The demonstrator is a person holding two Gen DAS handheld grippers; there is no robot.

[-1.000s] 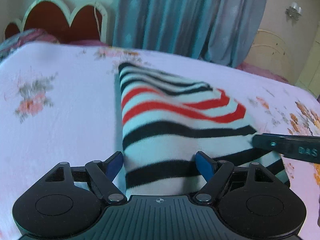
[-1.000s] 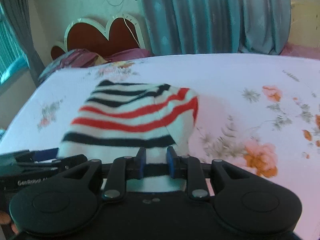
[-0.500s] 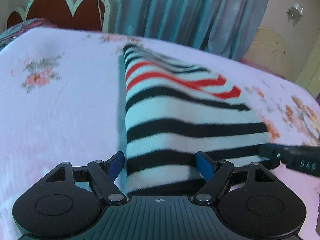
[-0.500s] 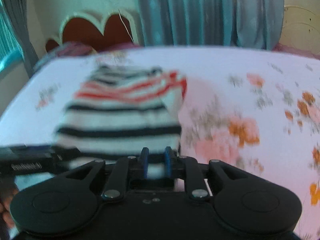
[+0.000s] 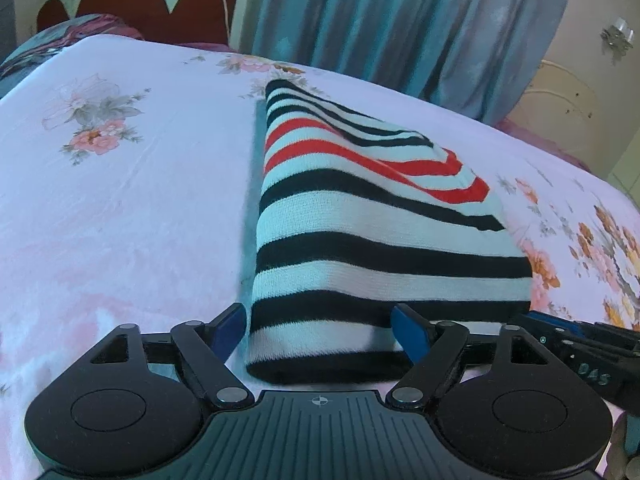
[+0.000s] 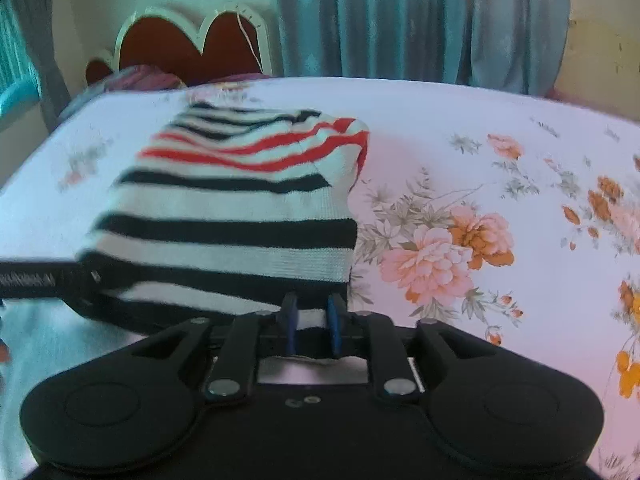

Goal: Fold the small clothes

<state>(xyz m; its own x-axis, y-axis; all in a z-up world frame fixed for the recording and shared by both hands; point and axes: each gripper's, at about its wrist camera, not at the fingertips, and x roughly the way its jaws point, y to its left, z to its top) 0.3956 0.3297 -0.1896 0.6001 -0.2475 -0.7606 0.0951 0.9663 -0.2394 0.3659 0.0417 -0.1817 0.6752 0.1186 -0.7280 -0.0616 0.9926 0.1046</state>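
Observation:
A small knitted garment [image 5: 360, 216] with black, white and red stripes lies folded on the floral bed sheet [image 5: 120, 200]. Its near hem sits between the wide-apart blue fingers of my left gripper [image 5: 320, 332], which is open. My right gripper [image 6: 312, 320] is shut on the garment's [image 6: 240, 200] near right corner, cloth showing between its blue pads. The right gripper also shows at the right edge of the left wrist view [image 5: 580, 344]. The left gripper shows at the left edge of the right wrist view [image 6: 44, 280].
A red scalloped headboard [image 5: 132, 4] and dark pillows [image 5: 68, 36] stand at the far end of the bed. Blue-grey curtains [image 5: 400, 20] hang behind. The sheet spreads wide to both sides of the garment.
Both grippers have drawn back toward me with the garment's near edge, and the cloth now lies flatter and longer on the sheet. The left stays open, the right stays shut.

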